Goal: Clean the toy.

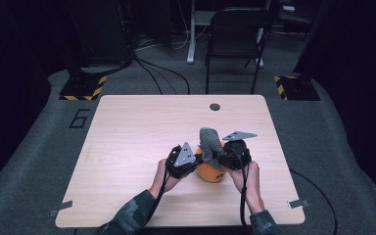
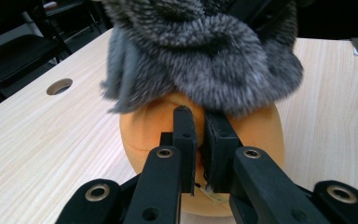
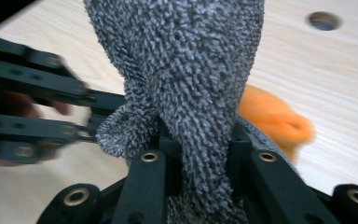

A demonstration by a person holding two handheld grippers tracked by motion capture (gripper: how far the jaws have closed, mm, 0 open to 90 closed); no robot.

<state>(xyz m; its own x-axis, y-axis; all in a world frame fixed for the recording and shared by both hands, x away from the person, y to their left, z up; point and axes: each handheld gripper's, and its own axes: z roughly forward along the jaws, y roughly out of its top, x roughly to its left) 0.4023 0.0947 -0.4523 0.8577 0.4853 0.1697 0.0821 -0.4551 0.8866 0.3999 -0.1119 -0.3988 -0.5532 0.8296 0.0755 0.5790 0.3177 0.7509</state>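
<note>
Left hand-held gripper (image 1: 192,164): jaws nearly closed, pinching the orange form (image 2: 149,128) to steady it on the bench (image 1: 127,147).
Orange form: between both hand-held grippers, resting on the bench.
Grey fuzzy sock (image 3: 186,84): draped above the form.
Right hand-held gripper (image 1: 221,155): clamped narrowly on the sock, apparently to pull it.

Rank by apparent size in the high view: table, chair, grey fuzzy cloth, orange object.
1. table
2. chair, though it stands farther from the camera
3. grey fuzzy cloth
4. orange object, partly hidden under the cloth, so these last two are unsure
</note>
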